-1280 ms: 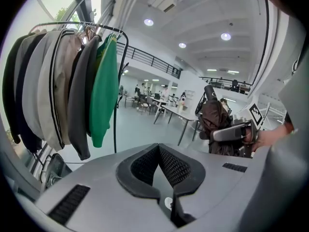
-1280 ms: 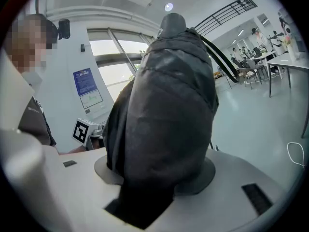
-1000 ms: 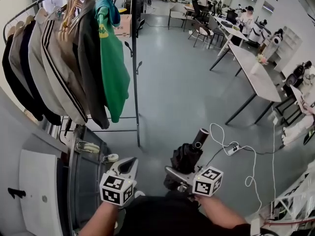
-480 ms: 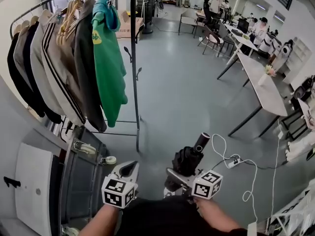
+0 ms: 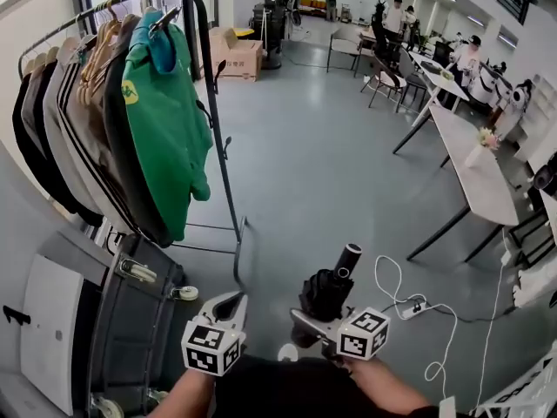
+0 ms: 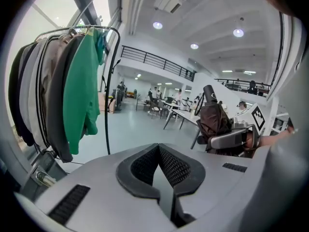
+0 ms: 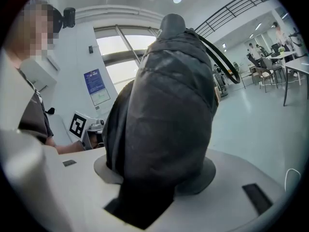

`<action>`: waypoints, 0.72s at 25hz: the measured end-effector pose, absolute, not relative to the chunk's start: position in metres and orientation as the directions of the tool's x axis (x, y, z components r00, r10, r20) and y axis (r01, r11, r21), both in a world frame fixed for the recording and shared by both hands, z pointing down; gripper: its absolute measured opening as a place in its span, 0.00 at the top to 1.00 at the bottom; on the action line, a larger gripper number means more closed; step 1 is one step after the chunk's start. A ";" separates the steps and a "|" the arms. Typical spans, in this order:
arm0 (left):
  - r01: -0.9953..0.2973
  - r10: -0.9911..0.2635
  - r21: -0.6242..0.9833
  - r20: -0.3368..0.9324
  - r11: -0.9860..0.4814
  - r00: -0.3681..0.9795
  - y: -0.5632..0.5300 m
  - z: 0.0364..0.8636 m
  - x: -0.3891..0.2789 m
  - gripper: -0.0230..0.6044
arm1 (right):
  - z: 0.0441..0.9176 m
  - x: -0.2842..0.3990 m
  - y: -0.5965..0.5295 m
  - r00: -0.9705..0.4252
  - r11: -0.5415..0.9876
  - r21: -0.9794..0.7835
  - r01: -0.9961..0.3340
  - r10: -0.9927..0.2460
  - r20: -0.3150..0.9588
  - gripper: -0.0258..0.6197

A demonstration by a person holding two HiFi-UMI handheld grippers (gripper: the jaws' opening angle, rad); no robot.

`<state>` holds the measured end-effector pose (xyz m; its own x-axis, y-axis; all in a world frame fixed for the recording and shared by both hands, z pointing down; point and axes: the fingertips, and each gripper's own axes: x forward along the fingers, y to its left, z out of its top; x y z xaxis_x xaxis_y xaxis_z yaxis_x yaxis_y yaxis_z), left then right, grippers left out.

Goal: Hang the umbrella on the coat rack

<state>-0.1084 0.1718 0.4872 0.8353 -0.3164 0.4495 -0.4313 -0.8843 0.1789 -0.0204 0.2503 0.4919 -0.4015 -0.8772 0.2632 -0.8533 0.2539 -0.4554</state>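
Step in hand, as we judge it: carrying the folded umbrella [image 5: 329, 287] towards the coat rack [image 5: 216, 138]; nothing is hung yet

Position: the umbrella is in the air above the floor [image 5: 348, 146], right of the rack's end upright and well apart from it. Its handle end [image 5: 350, 252] points up and away from the person. The rail is crowded with garments, and the green hoodie [image 5: 161, 129] is the one nearest the end upright.

Right gripper [image 5: 312, 313]: the right gripper view shows its fingers closed round the bundled black canopy [image 7: 164, 115], which fills the gap between them. They stand fairly wide only because the bundle is thick. The grip sits low on the body, well below the handle.

Left gripper [image 5: 224, 304]: in the left gripper view the pads [image 6: 145, 166] are together with nothing between them. It touches nothing and is level with the right gripper.

Recommendations:
- We advise aiming for the small hooks [image 5: 219, 65] on the end upright, or the bare bend of the rail beyond the hoodie, since the rest of the rail is taken
- The strap [image 7: 219, 57] looping from the handle end looks like the natural hanging point; it should be brought to face the hook
- The free left gripper could hold that loop open
- We would release the canopy only once the loop bears the weight, as a loose cloth bundle may slip
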 end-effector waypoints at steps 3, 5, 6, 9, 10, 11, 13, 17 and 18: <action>-0.424 -0.309 0.173 0.456 -0.889 0.835 0.189 0.491 -0.080 0.94 | 0.499 -0.001 0.254 -0.426 0.273 -0.463 -0.843 -0.866 0.264 0.59; -0.430 -0.307 0.179 0.471 -0.885 0.827 0.195 0.494 -0.070 0.94 | 0.501 0.007 0.252 -0.438 0.282 -0.473 -0.835 -0.861 0.260 0.59; -0.434 -0.306 0.180 0.483 -0.883 0.821 0.197 0.495 -0.068 0.94 | 0.501 0.009 0.252 -0.446 0.287 -0.482 -0.828 -0.858 0.255 0.59; -0.450 -0.316 0.165 0.506 -0.878 0.802 0.194 0.495 -0.065 0.94 | 0.499 0.014 0.251 -0.468 0.307 -0.494 -0.814 -0.850 0.242 0.59; -0.457 -0.325 0.159 0.508 -0.875 0.798 0.190 0.493 -0.064 0.94 | 0.499 0.018 0.248 -0.467 0.307 -0.493 -0.814 -0.850 0.242 0.59; -0.465 -0.332 0.158 0.507 -0.871 0.796 0.184 0.492 -0.062 0.94 | 0.499 0.022 0.245 -0.464 0.304 -0.493 -0.815 -0.852 0.243 0.59; -0.474 -0.341 0.172 0.493 -0.864 0.800 0.173 0.488 -0.057 0.94 | 0.502 0.029 0.236 -0.461 0.298 -0.498 -0.815 -0.854 0.243 0.59; -0.483 -0.357 0.196 0.456 -0.853 0.815 0.148 0.481 -0.048 0.94 | 0.503 0.041 0.219 -0.459 0.298 -0.483 -0.823 -0.851 0.257 0.59; -0.487 -0.365 0.190 0.451 -0.852 0.815 0.140 0.480 -0.046 0.94 | 0.503 0.043 0.214 -0.460 0.300 -0.477 -0.826 -0.849 0.262 0.59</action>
<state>-0.0461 0.1396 0.4797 0.8148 -0.3647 0.4507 -0.4869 -0.8524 0.1905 0.0427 0.2136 0.5031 -0.4597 -0.8486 0.2618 -0.8261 0.3004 -0.4768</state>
